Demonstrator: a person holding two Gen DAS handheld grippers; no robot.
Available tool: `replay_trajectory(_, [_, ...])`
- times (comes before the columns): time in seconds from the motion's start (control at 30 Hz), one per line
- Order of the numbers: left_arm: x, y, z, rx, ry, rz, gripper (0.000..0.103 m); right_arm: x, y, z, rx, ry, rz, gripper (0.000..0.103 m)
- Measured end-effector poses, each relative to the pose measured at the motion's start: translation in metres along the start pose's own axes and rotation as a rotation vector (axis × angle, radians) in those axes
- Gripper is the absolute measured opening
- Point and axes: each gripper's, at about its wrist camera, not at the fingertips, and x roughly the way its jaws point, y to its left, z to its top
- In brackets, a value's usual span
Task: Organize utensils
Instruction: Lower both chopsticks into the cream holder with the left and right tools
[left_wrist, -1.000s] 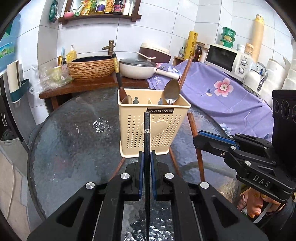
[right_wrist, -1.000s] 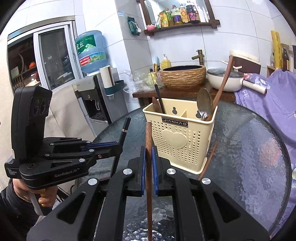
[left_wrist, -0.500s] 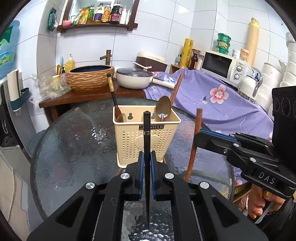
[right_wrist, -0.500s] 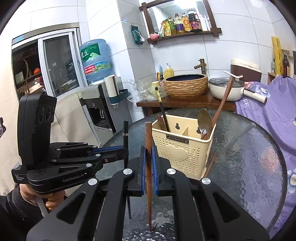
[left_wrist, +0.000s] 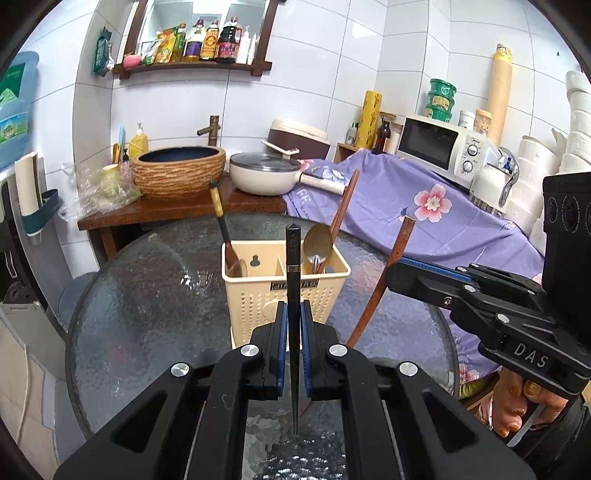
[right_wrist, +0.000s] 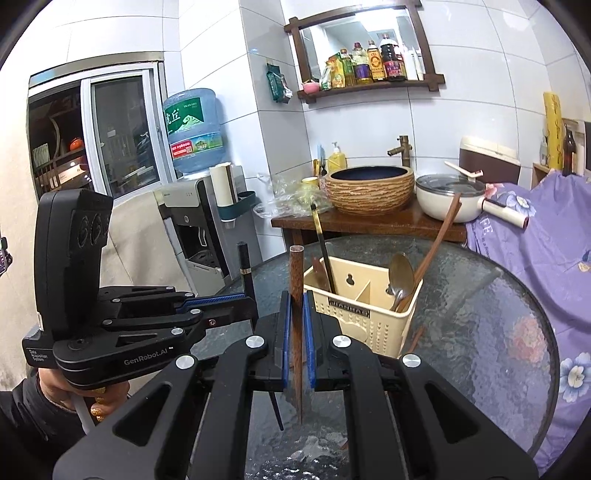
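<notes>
My left gripper (left_wrist: 294, 325) is shut on a black chopstick (left_wrist: 293, 266) that stands upright, its tip hanging above the glass. In the right wrist view my right gripper (right_wrist: 296, 325) is shut on a brown wooden chopstick (right_wrist: 296, 280), also upright. Just beyond both stands a cream plastic utensil holder (left_wrist: 255, 299) (right_wrist: 369, 321). Its left compartment holds a dark-handled utensil (left_wrist: 221, 225); its right one holds a metal spoon (left_wrist: 317, 240) and a wooden chopstick (left_wrist: 343, 206). The right gripper (left_wrist: 402, 273) with its brown stick (left_wrist: 391, 266) shows at the right of the left view, and the left gripper (right_wrist: 243, 306) at the left of the right view.
The holder stands on a round textured glass table (left_wrist: 147, 295). Another wooden stick (right_wrist: 415, 338) lies on the glass by the holder's right side. Behind are a wooden counter with a woven basin (left_wrist: 179, 170), a white pot (left_wrist: 264, 177), a purple flowered cloth (left_wrist: 424, 218) and a microwave (left_wrist: 439, 147).
Both grippers have risen with their chopsticks. The holder now sits lower and smaller in both views, and the chopstick tips have come up off the glass.
</notes>
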Motion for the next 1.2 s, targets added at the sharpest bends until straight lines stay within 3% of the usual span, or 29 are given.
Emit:
replay_trajectory(0.33, [-0.015,0.002,0.043,-0.03,-0.066,-0.026,0.007,-0.01,0.001,0.048,-0.037,-0.057,-0.027,0.007])
replay_trajectory(0.57, [-0.022,0.007,0.091,-0.068,-0.133,-0.028,0.007,-0.012,-0.005,0.094,-0.05,-0.12,-0.076,0.008])
replay_trajectory(0.83, [-0.024,0.015,0.134,-0.103,-0.24,0.03,0.007,-0.003,-0.016,0.14,-0.082,-0.184,-0.177,0.007])
replay_trajectory(1.03, [0.006,0.017,0.133,-0.106,-0.261,0.111,0.007,0.021,-0.04,0.129,-0.035,-0.176,-0.206,0.008])
replay_trajectory(1.2, [0.042,0.019,0.111,-0.103,-0.198,0.125,0.007,0.051,-0.06,0.098,0.015,-0.108,-0.211,0.008])
